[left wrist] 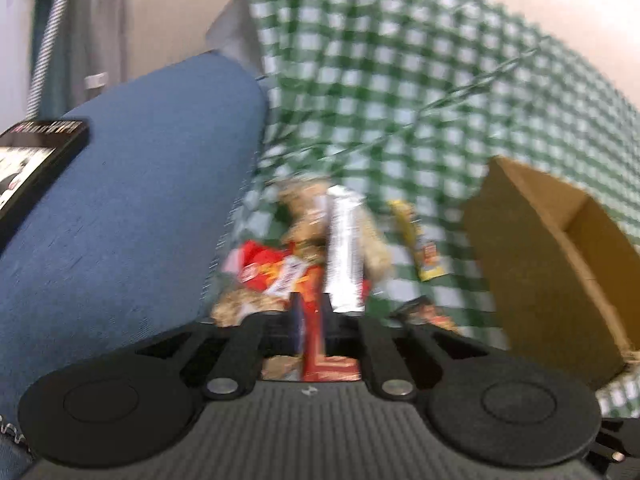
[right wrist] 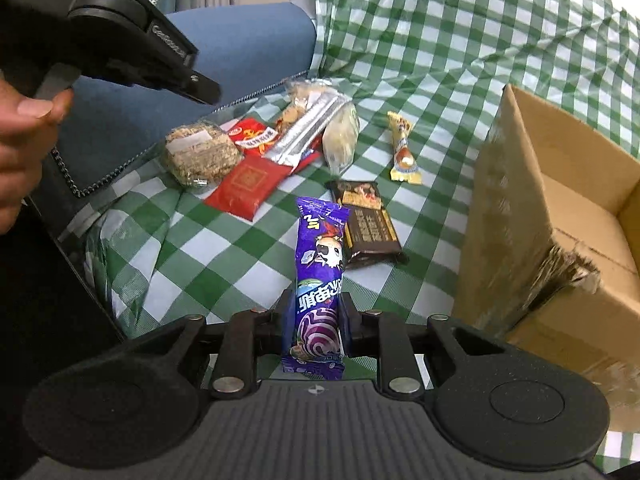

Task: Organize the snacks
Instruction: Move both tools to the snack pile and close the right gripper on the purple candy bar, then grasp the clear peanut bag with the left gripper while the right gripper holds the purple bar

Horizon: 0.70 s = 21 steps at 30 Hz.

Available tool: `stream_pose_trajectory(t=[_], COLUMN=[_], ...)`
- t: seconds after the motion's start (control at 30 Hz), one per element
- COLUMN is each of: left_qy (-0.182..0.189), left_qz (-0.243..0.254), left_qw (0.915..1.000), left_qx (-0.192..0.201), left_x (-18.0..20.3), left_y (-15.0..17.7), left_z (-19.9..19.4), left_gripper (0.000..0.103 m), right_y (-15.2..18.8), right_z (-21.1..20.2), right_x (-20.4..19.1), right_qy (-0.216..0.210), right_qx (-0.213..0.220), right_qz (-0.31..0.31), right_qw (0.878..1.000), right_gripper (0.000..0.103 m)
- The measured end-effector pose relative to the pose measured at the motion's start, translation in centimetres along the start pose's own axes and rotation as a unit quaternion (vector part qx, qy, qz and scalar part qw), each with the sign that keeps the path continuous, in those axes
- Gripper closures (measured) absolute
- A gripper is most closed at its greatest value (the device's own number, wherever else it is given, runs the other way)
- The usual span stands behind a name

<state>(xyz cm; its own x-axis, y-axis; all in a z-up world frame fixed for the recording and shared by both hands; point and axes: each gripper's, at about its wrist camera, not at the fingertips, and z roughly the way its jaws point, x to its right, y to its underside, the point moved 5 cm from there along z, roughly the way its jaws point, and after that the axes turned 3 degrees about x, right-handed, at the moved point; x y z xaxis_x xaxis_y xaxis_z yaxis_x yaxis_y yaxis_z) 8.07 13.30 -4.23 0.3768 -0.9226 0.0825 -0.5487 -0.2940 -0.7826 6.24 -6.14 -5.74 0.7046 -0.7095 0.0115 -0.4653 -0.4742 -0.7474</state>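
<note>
My right gripper (right wrist: 316,314) is shut on a purple snack packet (right wrist: 318,276), which stands up between its fingers above the green checked cloth (right wrist: 200,248). A pile of snacks lies beyond: a round oat cake (right wrist: 198,152), a red packet (right wrist: 246,184), a silver packet (right wrist: 308,132) and a pale bag (right wrist: 340,136). A brown bar (right wrist: 368,220) and a yellow candy (right wrist: 404,148) lie apart. My left gripper (right wrist: 204,90) hovers above the pile's left side with nothing held. In the blurred left wrist view the left gripper (left wrist: 314,308) shows a narrow gap over the red packet (left wrist: 312,320) and silver packet (left wrist: 344,248).
An open cardboard box (right wrist: 560,208) stands at the right, also in the left wrist view as the box (left wrist: 540,264). A blue cushion (right wrist: 240,40) borders the pile on the left. A phone (left wrist: 28,160) lies on the cushion (left wrist: 140,200). A hand (right wrist: 20,152) holds the left gripper.
</note>
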Motion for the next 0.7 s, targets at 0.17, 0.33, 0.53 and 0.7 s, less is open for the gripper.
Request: stream_pose_trajectory(t=[0.17, 0.33, 0.53, 0.7], left_qy=[-0.086, -0.177, -0.217, -0.194], left_qz=[0.059, 0.139, 0.189, 0.180], left_qw=[0.9938, 0.9698, 0.9510, 0.9630], left_qx=[-0.038, -0.095, -0.113, -0.050], left_x=[1.0, 2.3, 2.7, 3.8], left_y=[0.8, 2.2, 3.2, 2.3], left_z=[2.3, 5.8, 8.8, 6.3], left_gripper=[0.028, 0.019, 0.020, 0.020], right_y=[0.6, 0.9, 1.5, 1.4], right_z=[1.3, 2.0, 2.6, 2.9], right_x=[-0.1, -0.1, 0.1, 0.0], right_qy=[-0.001, -0.010, -0.015, -0.018], right_qx=[-0.022, -0.033, -0.050, -0.050], right_qz=[-0.002, -0.004, -0.002, -0.006], right_qw=[1.000, 0.999, 0.999, 0.999], right_gripper=[0.076, 0.063, 0.058, 0.058])
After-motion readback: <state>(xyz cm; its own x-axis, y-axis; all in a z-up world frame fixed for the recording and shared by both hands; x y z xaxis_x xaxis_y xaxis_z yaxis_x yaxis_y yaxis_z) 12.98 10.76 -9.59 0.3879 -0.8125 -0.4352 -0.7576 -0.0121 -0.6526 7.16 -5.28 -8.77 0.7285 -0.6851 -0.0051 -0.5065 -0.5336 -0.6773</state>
